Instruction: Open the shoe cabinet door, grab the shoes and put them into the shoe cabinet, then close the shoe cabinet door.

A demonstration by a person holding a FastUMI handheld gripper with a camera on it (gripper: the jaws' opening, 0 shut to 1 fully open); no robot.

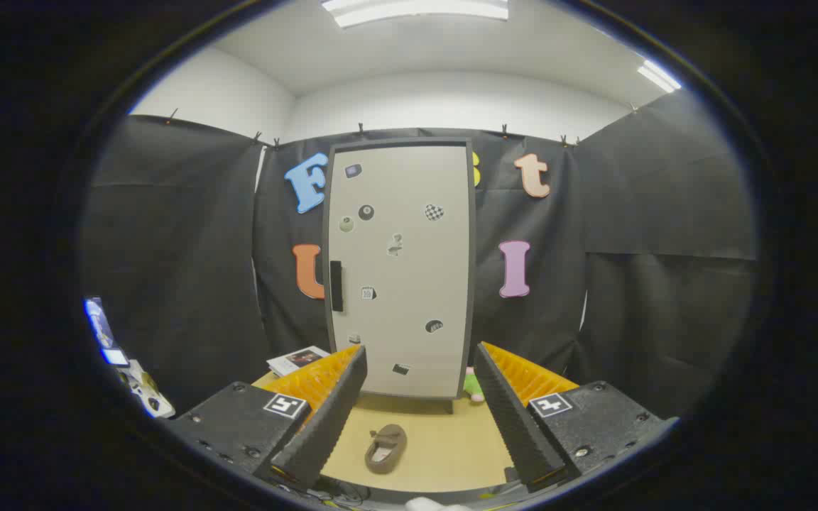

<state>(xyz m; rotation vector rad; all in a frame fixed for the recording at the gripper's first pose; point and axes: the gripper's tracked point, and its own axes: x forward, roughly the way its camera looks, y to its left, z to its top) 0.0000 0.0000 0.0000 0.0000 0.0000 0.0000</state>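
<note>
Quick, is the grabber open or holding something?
Gripper: jaws open, holding nothing; the shoe lies on the table between them.

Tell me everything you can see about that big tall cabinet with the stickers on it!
The tall, pale grey shoe cabinet has a dark frame and stands upright on the tan wooden floor, in front of the black cloth wall. Its door is shut. A black upright handle sits on the door's left edge, and small stickers and magnets are scattered over the front. A small brown shoe lies on the floor in front of it, apart from it. The open fingers of the gripper point toward it and touch nothing.
</note>
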